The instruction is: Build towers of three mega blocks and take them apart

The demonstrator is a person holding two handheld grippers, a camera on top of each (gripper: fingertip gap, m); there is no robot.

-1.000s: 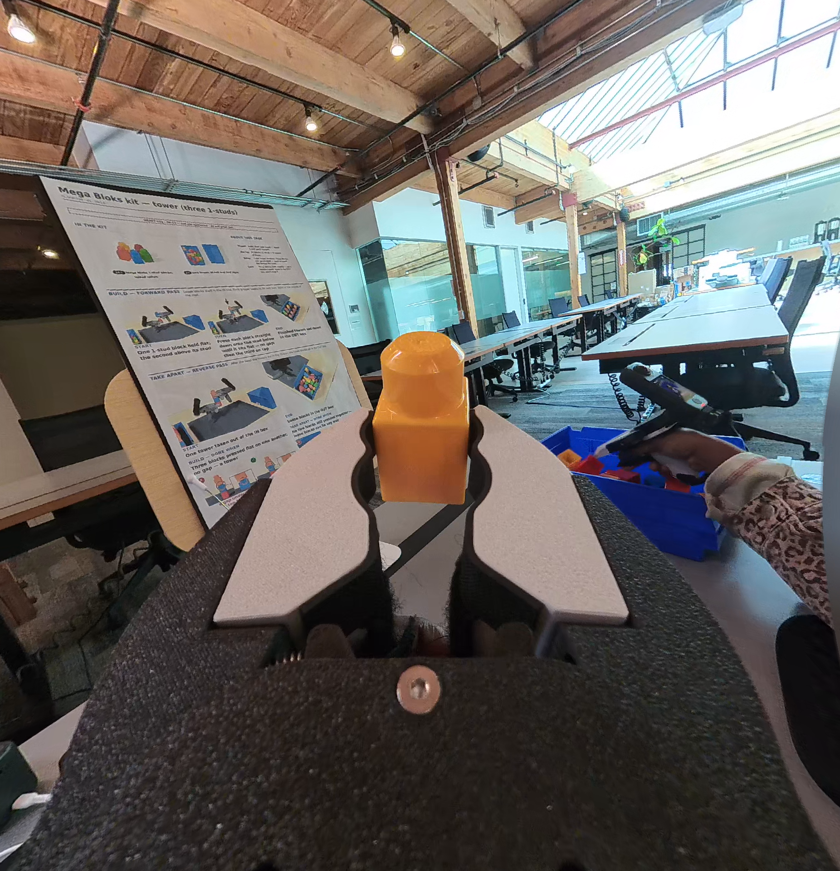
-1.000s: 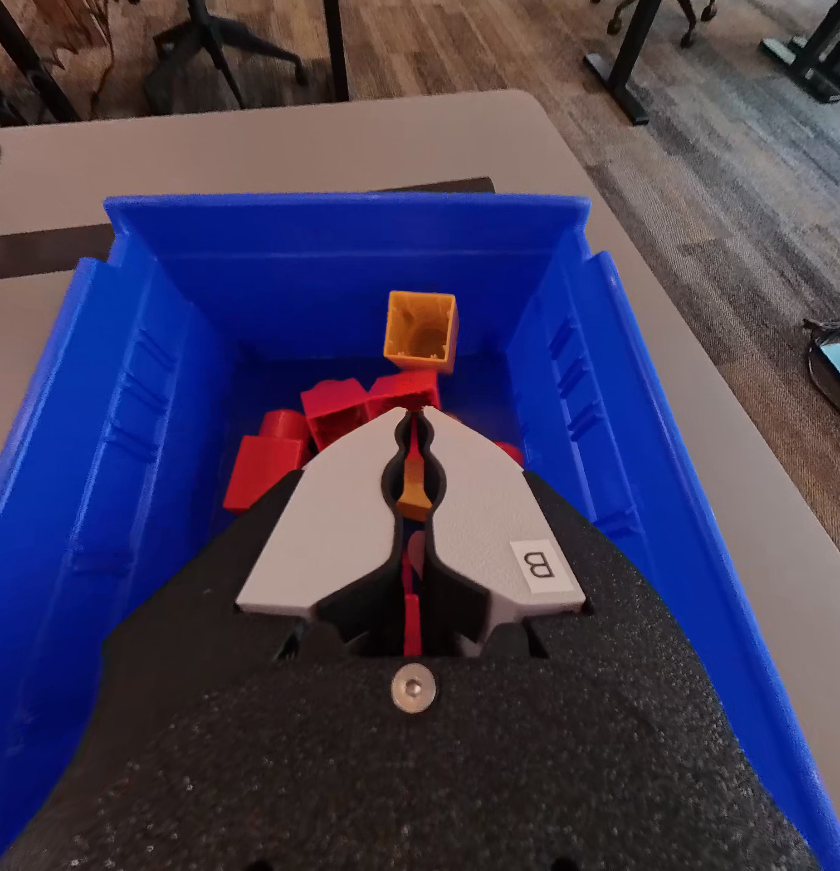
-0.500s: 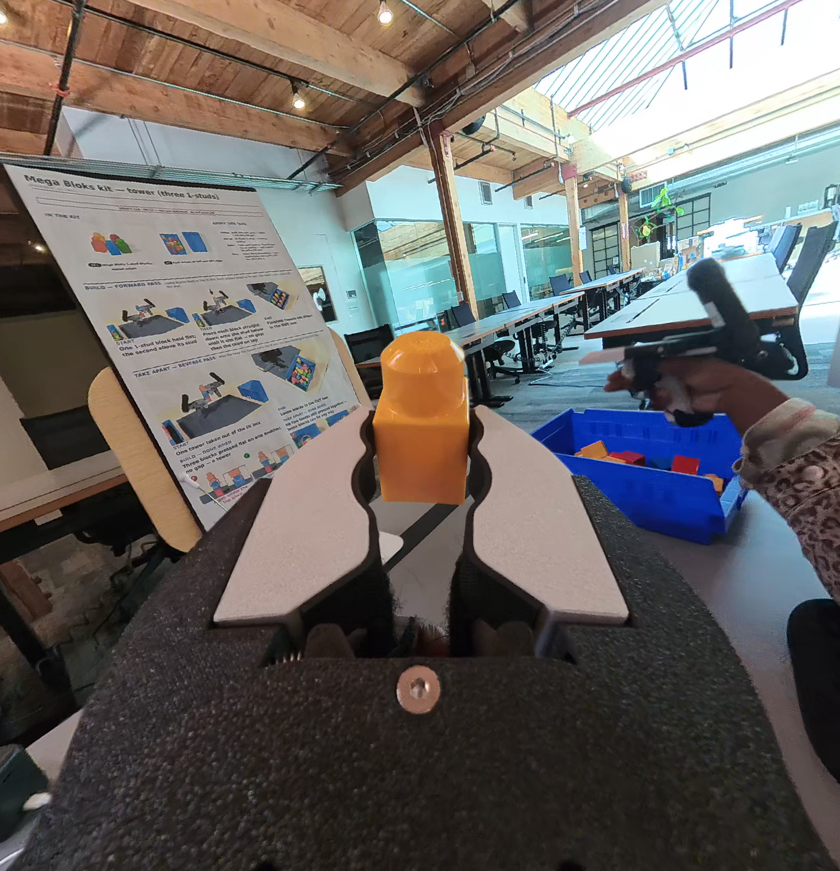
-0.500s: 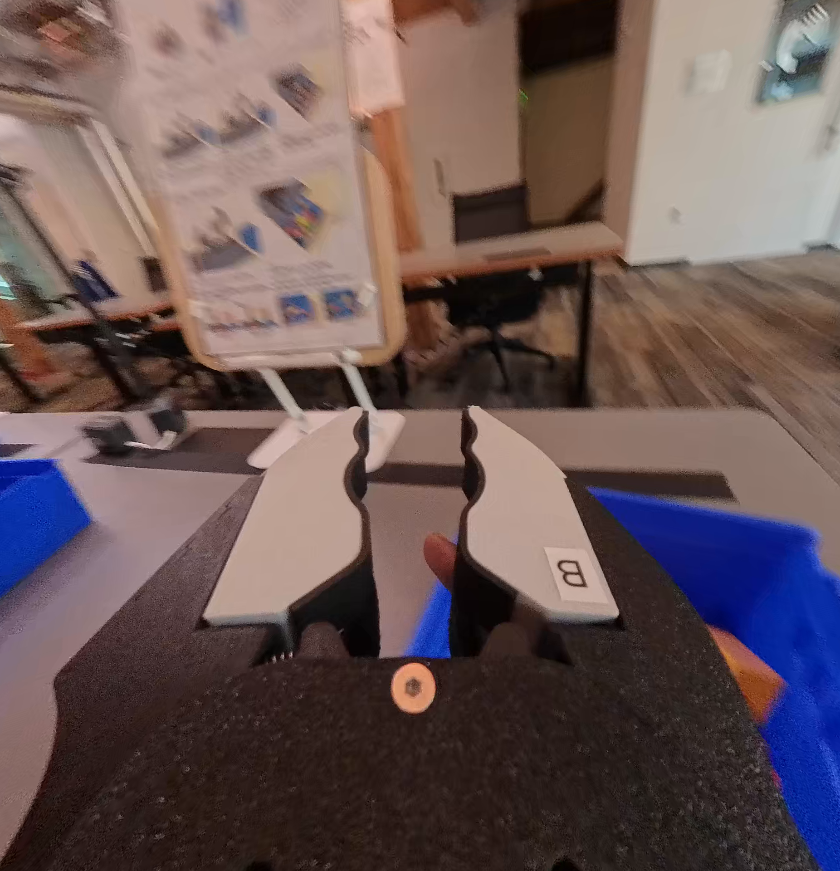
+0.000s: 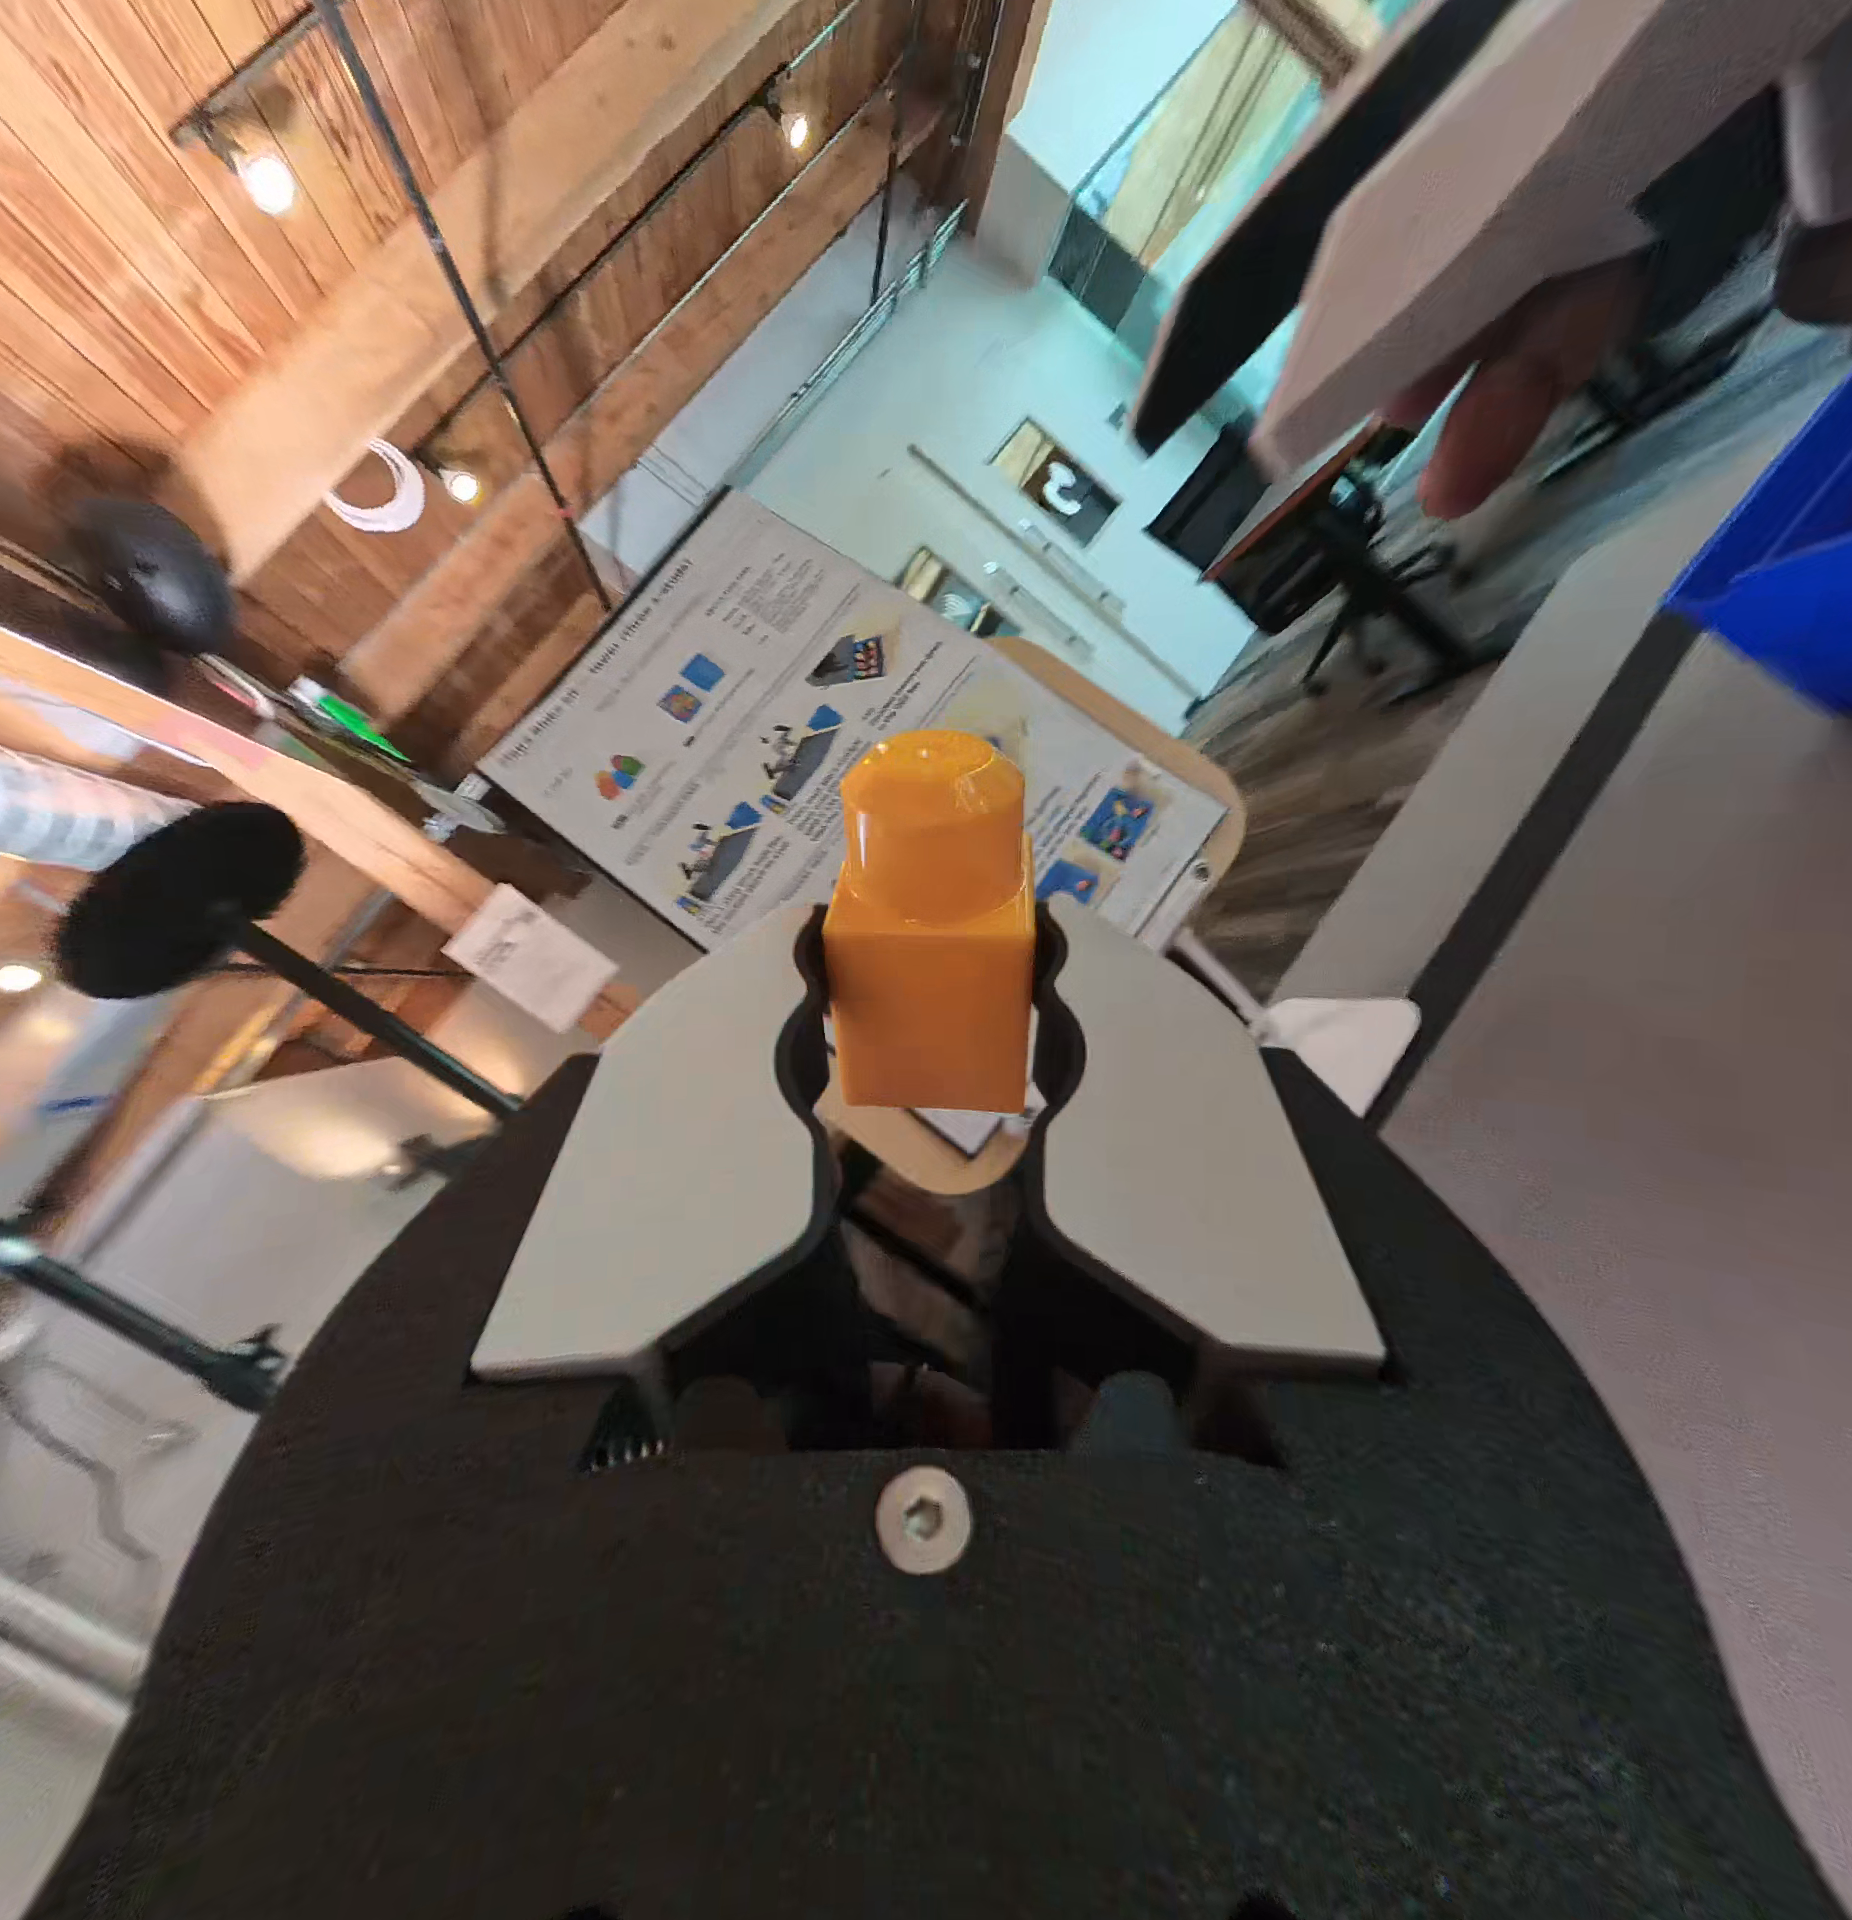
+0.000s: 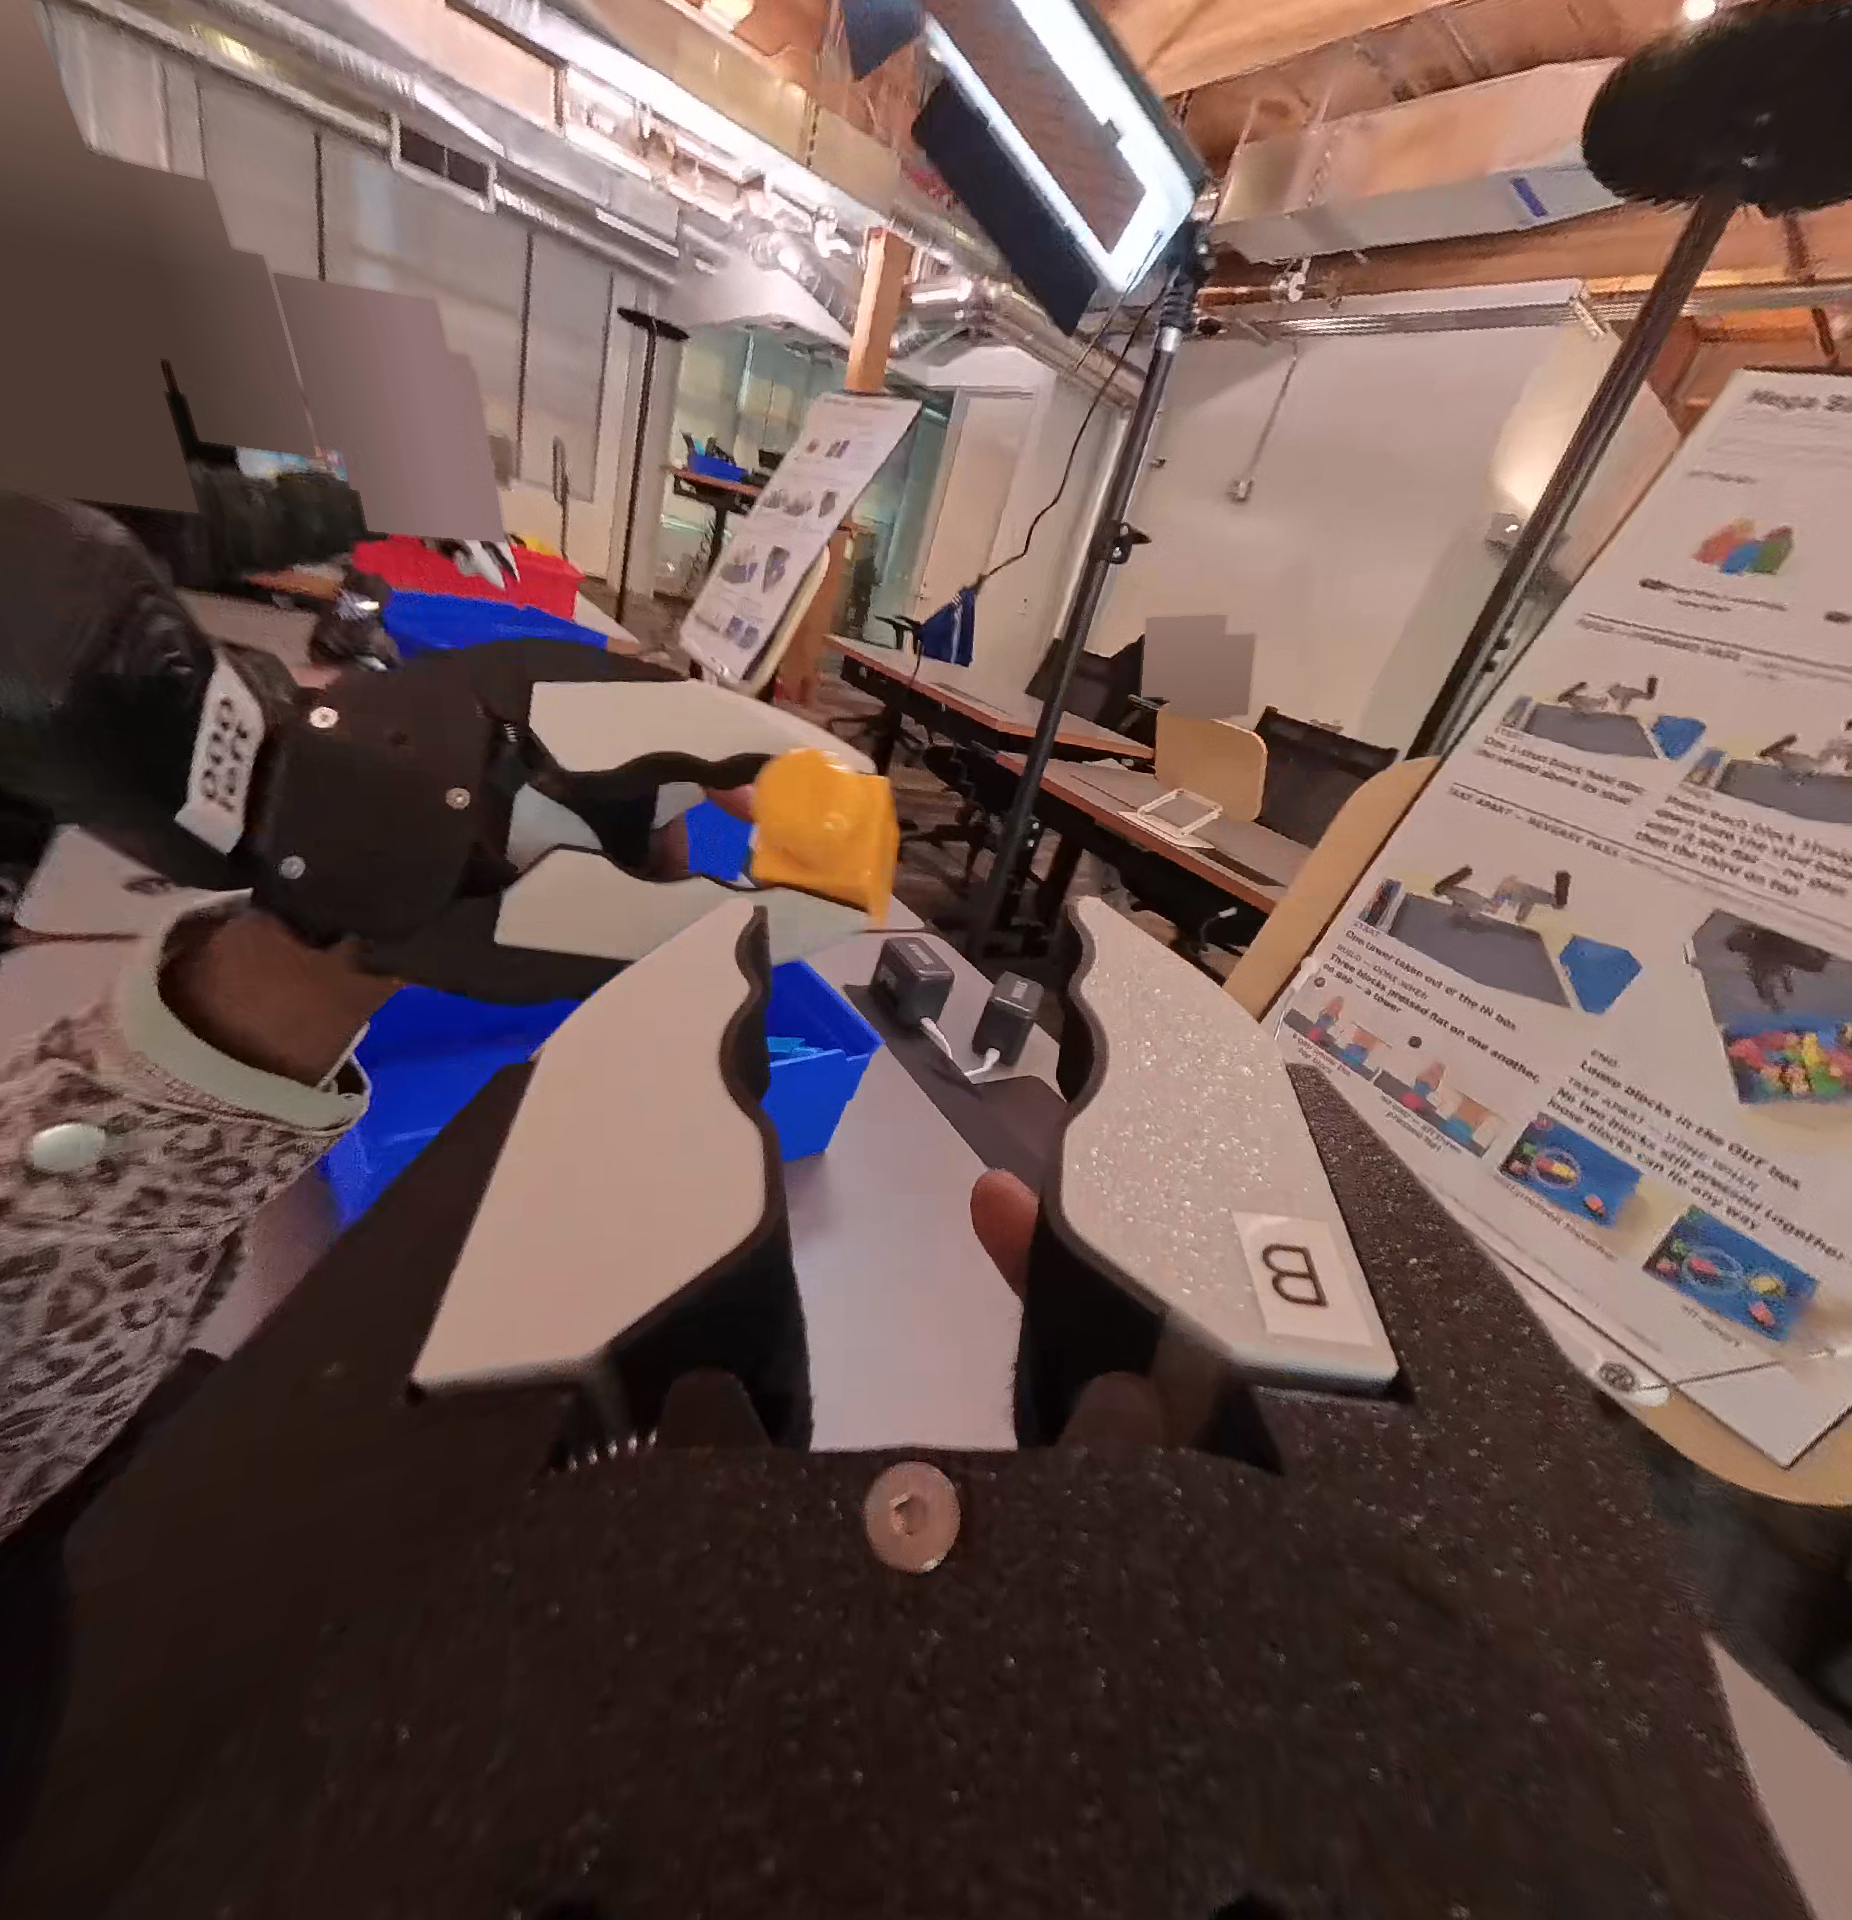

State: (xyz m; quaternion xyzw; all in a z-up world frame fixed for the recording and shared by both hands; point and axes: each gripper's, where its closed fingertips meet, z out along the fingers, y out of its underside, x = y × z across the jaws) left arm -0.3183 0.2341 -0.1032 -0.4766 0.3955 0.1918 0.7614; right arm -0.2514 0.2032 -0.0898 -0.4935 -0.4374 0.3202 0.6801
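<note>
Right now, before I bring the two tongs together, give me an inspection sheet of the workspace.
Surface: grey tabletop with a dark strip across it.
Job's things: one orange single-stud plastic block; blue plastic bin, contents unclear.
Clutter: two small dark grey chargers on the dark strip.
Grippers: left tongs shut on the orange block, stud pointing away from the camera; right tongs open and empty.
Cables: white leads at the chargers; a black cable hangs beside the light stand.
Surroundings: instruction poster on a board, office desks and chairs behind.
</note>
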